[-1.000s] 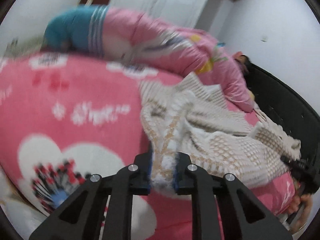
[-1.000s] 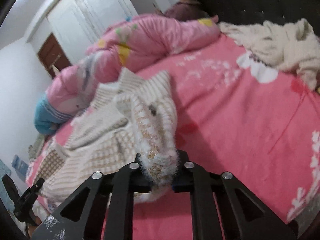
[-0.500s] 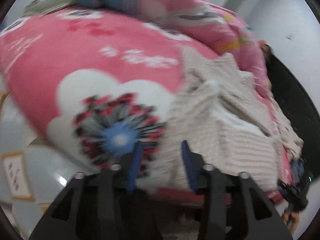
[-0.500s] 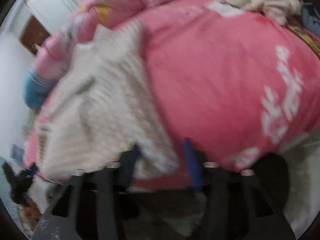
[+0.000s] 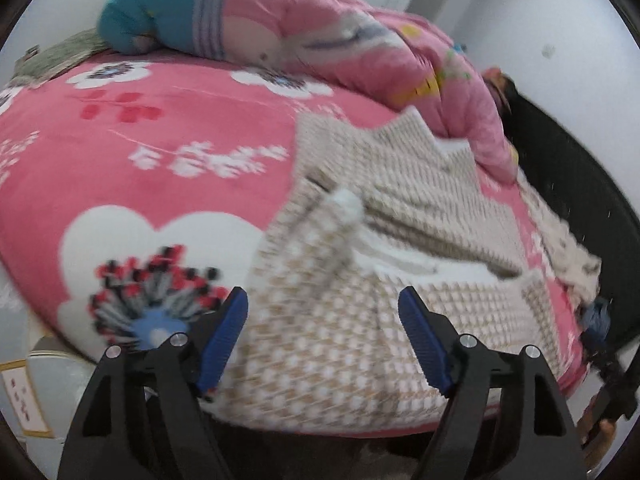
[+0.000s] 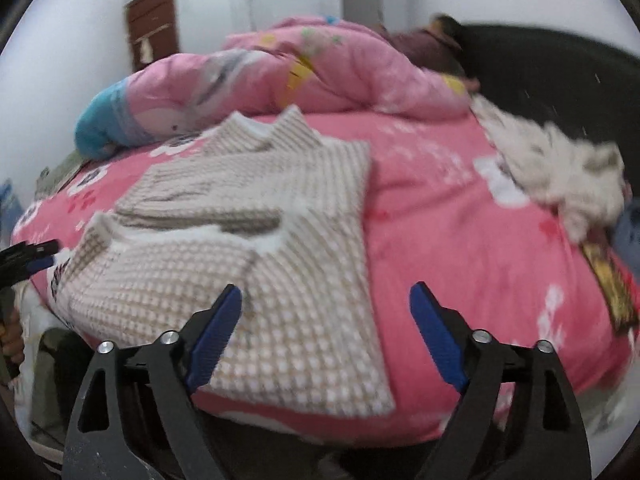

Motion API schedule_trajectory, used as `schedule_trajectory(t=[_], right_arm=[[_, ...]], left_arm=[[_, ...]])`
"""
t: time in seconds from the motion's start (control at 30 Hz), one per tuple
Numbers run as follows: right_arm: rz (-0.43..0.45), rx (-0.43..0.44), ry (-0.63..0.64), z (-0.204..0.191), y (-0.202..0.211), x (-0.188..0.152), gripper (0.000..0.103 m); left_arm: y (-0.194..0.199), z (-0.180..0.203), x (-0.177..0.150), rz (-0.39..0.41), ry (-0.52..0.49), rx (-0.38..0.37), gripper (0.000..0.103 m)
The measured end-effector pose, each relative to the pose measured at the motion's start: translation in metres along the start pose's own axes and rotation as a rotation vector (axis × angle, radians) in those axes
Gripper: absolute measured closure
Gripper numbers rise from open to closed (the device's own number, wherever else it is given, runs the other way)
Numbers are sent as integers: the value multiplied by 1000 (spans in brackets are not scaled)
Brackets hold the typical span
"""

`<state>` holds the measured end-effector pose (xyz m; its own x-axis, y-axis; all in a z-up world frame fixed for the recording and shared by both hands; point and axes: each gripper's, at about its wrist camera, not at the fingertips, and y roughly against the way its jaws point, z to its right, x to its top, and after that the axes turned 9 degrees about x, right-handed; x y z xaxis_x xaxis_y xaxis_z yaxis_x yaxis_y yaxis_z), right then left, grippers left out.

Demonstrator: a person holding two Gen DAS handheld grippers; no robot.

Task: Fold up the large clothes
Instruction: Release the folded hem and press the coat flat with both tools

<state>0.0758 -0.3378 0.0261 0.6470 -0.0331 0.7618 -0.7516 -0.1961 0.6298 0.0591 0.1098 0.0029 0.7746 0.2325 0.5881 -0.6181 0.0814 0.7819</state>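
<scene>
A beige-and-white knitted sweater [image 5: 400, 208] [image 6: 248, 208] lies spread on the pink flowered bedspread [image 5: 140, 160] [image 6: 440, 220], its hem at the bed's near edge and its collar towards the far side. My left gripper [image 5: 322, 300] hovers over the hem's left part with its jaws opening. The knit shows between the blue pads [image 5: 224, 332], but they do not press on it. My right gripper [image 6: 326, 292] hangs over the hem's right corner, jaws opening too, and grips nothing.
A rolled pink quilt [image 5: 320, 40] [image 6: 320, 72] with a blue end lies along the far side. A black headboard [image 5: 580, 200] [image 6: 540, 80] bounds the bed. A heap of whitish clothing [image 6: 560, 176] lies beside it. The bed edge drops off just below both grippers.
Both grippers were shut on bunched sweater fabric a second ago. They have let go and opened wide, and they now sit at the bed's near edge. The sweater now lies flat.
</scene>
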Motion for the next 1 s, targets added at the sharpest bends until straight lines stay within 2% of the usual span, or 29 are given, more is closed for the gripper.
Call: schedule_trajectory(t=[0.17,0.27,0.33,0.37,0.47,0.6,1.0], right_arm=[[-65,95,19,-8,-31,-7,14],[-139,127,23,-16,-56,-19,14],[-222,142,4,-19,-75,-31,14],[-235,130,-1,-20,-79,-35,11],[-216,108,1,-24,-81,-39,8],[-216,115,-1,-25,-82,-40,8],[-212,114,-25,-24,-82,-43,8]], left_arm=[[-35,24,-6,-61,-92,70,17],[-44,29,-11,-67,-138,99,7],[-49,35,-13,-64,-168,123,5],[-51,39,-14,-66,-189,146,5],[-56,44,-18,-62,-219,178,5],[-57,42,-21,-50,-216,184,5],[-60,48,-16,-107,-257,219,5]])
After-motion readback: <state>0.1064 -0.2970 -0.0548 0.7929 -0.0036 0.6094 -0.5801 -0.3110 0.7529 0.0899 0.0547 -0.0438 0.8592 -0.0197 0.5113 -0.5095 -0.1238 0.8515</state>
